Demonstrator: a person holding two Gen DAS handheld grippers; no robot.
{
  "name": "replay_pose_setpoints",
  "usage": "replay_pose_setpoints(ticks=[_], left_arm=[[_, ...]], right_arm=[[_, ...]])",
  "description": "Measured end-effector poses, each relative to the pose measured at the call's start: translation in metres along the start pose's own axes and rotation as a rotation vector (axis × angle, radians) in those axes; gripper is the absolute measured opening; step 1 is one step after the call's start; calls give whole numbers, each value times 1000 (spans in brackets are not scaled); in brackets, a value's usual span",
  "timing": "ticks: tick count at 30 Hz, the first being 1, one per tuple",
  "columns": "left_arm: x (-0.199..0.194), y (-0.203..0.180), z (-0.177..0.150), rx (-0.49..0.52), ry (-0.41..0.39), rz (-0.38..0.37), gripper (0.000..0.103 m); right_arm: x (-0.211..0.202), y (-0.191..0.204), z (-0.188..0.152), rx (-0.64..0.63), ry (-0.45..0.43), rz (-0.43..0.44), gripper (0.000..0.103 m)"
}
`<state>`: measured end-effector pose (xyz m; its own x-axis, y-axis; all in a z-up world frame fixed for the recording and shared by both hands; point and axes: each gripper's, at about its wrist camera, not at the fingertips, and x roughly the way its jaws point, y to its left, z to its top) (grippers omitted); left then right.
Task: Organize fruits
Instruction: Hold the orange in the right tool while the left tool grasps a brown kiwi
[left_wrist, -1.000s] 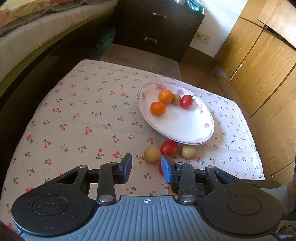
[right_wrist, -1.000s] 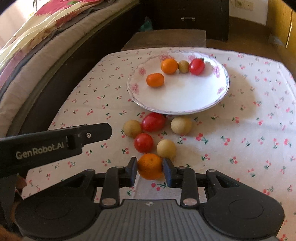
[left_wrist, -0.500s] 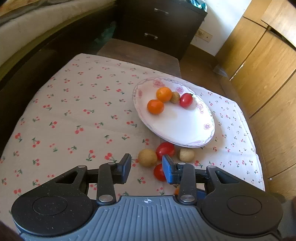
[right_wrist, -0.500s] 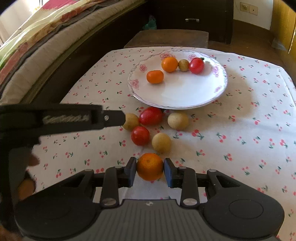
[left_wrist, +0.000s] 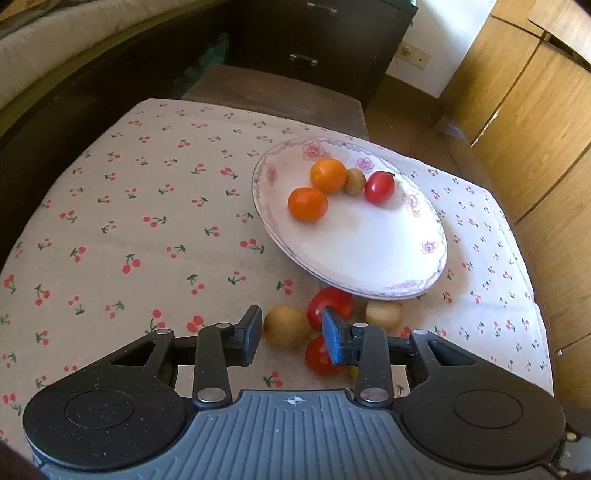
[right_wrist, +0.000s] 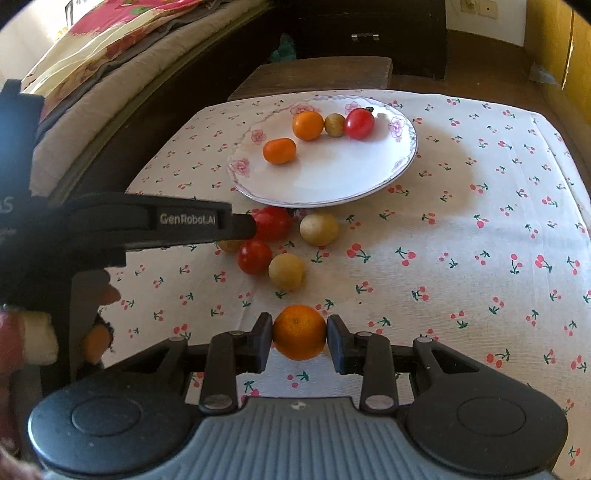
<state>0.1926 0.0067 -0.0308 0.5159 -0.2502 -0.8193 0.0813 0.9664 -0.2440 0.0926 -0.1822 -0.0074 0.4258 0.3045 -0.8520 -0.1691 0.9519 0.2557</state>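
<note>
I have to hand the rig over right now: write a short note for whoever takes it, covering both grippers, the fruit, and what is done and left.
Right gripper: shut on an orange, near the cloth's front, away from the plate.
Left gripper: open, empty, hovering over the loose fruit.
Done: two oranges, one longan and one tomato lie on the plate.
Left: plate the held orange, then the five on the cloth in front of the plate: two tomatoes and three longans.
</note>
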Motion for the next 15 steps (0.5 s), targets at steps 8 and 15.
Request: replay_pose_setpoints(ticks=[8,15], left_arm=[[2,6,-2,-10,-1,-2,37],[-5,4,-12,10,24,-17,35]], right_arm=[[1,1,0,4,5,0,34],[1,0,-1,1,10,-9,34]])
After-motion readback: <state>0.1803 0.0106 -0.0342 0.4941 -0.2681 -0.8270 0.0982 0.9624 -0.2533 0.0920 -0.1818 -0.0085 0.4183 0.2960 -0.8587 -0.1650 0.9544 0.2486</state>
